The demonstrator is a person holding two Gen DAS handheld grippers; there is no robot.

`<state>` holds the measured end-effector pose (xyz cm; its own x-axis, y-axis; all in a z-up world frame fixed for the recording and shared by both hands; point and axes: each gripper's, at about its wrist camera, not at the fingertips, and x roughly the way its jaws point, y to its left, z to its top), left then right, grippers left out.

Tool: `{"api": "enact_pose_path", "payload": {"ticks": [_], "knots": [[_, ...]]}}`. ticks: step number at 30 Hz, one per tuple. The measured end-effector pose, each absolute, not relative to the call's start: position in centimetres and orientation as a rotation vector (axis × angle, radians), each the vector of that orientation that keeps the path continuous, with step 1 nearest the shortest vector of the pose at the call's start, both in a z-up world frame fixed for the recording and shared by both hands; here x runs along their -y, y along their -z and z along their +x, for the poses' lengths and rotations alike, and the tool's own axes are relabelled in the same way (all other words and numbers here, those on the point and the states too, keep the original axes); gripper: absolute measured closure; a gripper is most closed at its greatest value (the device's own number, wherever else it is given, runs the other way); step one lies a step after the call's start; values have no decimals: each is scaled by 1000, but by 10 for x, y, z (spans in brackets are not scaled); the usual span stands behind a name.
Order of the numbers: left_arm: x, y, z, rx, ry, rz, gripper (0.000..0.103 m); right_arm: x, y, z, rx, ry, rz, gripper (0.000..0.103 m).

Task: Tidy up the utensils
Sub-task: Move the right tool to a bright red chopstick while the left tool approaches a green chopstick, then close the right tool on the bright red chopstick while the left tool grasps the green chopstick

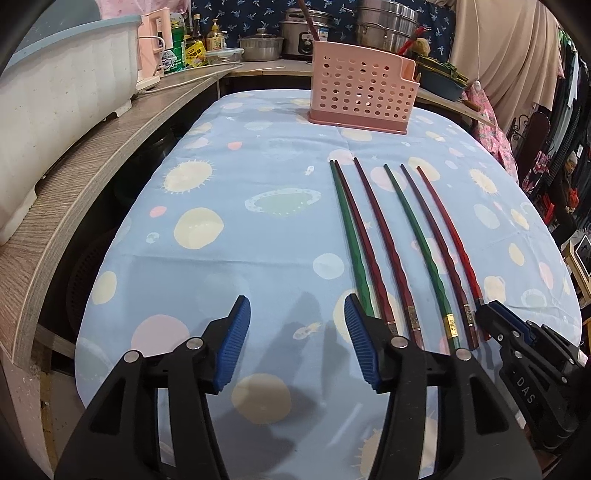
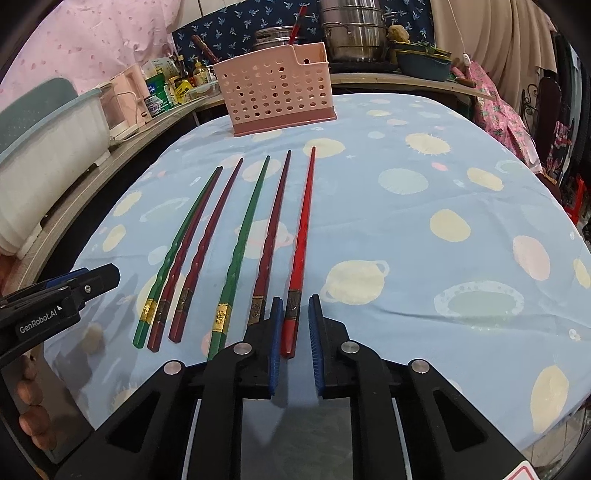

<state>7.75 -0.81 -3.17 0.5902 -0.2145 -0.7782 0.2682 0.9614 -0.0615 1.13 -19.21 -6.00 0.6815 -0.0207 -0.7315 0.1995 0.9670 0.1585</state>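
Note:
Several chopsticks, green, maroon and red, lie side by side on the blue patterned tablecloth [image 1: 258, 236], tips pointing away. A pink perforated utensil holder [image 1: 364, 92] stands at the table's far end and also shows in the right wrist view [image 2: 277, 94]. My left gripper [image 1: 297, 347] is open and empty, just left of the leftmost green chopstick [image 1: 351, 236]. My right gripper [image 2: 295, 332] is partly closed, its jaws straddling the butt end of the red chopstick [image 2: 301, 236] with small gaps on both sides. The right gripper shows in the left wrist view [image 1: 495, 317] at the red chopstick [image 1: 452, 236].
A wooden shelf [image 1: 92, 184] runs along the left with a white tub [image 1: 55, 96], a pink kettle [image 1: 155, 44] and bottles. Steel pots [image 1: 388, 26] stand behind the holder. The tablecloth [image 2: 443, 221] extends to the right of the chopsticks.

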Motion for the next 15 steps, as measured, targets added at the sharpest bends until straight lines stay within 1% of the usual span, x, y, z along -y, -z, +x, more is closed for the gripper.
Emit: {"api": "enact_pose_path", "payload": {"ticks": [5, 15], "knots": [[16, 33, 73, -902, 300, 71, 49, 195, 61, 9, -811, 127, 239, 95], [30, 41, 64, -919, 335, 92, 48, 198, 61, 3, -803, 126, 253, 96]]}}
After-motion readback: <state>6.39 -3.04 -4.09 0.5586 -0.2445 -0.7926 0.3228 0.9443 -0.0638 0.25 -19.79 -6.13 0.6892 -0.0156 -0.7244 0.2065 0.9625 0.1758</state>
